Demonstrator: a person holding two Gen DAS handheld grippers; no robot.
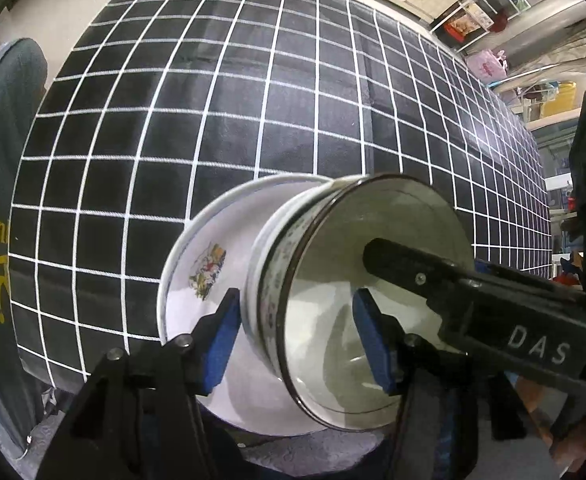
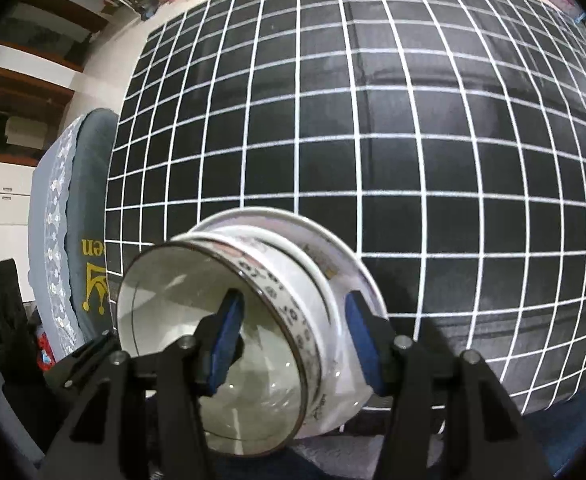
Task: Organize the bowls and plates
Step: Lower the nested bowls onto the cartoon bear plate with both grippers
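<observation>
A white bowl [image 1: 357, 280] with a dark rim and a patterned band sits in a white plate [image 1: 197, 280] with a printed picture, at the near edge of the black checked table. My left gripper [image 1: 297, 340] straddles the bowl's wall, one blue pad outside and one inside, with small gaps on both sides. The right gripper's black finger [image 1: 433, 276] reaches into the bowl from the right. In the right wrist view my right gripper [image 2: 293, 336] straddles the wall of the bowl [image 2: 197, 320] the same way, over the plate [image 2: 349, 276]. Both look open around the wall.
The black cloth with a white grid [image 1: 253, 120] covers the table [image 2: 413, 140]. A grey chair cover with a yellow crown print [image 2: 89, 280] stands at the left edge. Shelves with clutter [image 1: 473, 16] lie beyond the far edge.
</observation>
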